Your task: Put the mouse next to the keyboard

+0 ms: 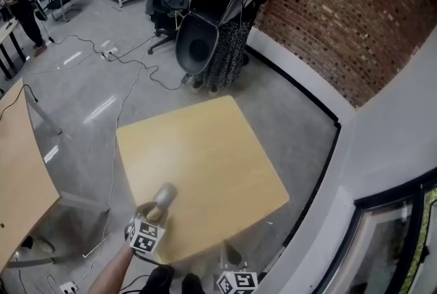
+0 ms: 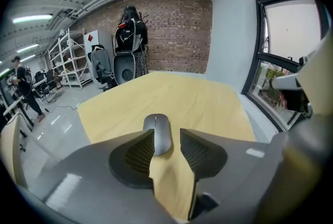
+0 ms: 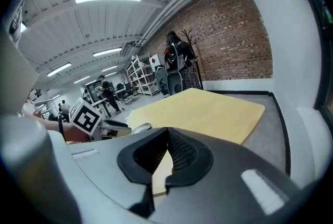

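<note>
Grey mouse (image 2: 157, 132): slim smooth shell, likely light, rigid, slippery; take across flanks, mid-body. Lies on bench (image 2: 171, 93), near its person-side corner. Left hand-held gripper (image 2: 162, 137): jaws apart, straddling mouse, unclamped. Right hand-held gripper (image 3: 166, 132): jaws together, empty. No keyboard in view.

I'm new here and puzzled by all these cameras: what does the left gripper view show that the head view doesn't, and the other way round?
Only the left gripper view: the left gripper's jaws standing apart around the mouse, and the ceiling lights. Only the head view: that gripper's marker cube and cables across the floor. Both: the mouse lying on the wooden table, the brick wall, and no keyboard anywhere.
</note>
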Available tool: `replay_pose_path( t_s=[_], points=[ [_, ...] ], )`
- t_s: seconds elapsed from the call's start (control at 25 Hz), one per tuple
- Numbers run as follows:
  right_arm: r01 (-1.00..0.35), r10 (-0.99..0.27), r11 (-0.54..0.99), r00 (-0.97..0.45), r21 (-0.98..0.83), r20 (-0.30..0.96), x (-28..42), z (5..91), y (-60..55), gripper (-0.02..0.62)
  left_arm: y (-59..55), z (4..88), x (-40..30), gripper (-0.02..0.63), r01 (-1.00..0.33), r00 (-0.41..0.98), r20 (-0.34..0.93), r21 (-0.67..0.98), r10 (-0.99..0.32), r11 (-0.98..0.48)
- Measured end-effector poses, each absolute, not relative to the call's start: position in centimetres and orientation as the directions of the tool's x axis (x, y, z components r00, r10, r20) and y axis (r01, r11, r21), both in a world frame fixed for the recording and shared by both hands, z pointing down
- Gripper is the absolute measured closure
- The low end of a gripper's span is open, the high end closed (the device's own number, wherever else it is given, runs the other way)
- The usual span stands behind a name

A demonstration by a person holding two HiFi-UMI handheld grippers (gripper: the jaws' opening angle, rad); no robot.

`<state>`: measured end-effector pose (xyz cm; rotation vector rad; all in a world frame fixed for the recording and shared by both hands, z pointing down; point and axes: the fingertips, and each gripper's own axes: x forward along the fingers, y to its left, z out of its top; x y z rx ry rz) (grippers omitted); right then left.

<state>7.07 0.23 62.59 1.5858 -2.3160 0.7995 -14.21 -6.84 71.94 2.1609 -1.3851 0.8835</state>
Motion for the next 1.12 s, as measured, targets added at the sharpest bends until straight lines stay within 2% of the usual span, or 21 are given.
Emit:
replay_pose_path(
  t_s=[0.64, 1.12],
  points=[
    [-0.926, -0.8, 0.221, -0.352, -0.306, 0.486, 8.5, 63.2, -0.6, 0.581, -10.6, 75.2, -13.8, 0.331, -0.904, 0.265, 0.767, -0.013, -0.584, -0.427],
    [-0.927, -0.805, 0.211, -0.345, -0.311, 0.482, 9.7, 63.4, -1.1, 0.581, -11.0, 77.3, -13.5, 0.301, -0.898, 0.223, 0.807, -0.047, -0.546, -0.437]
  ],
)
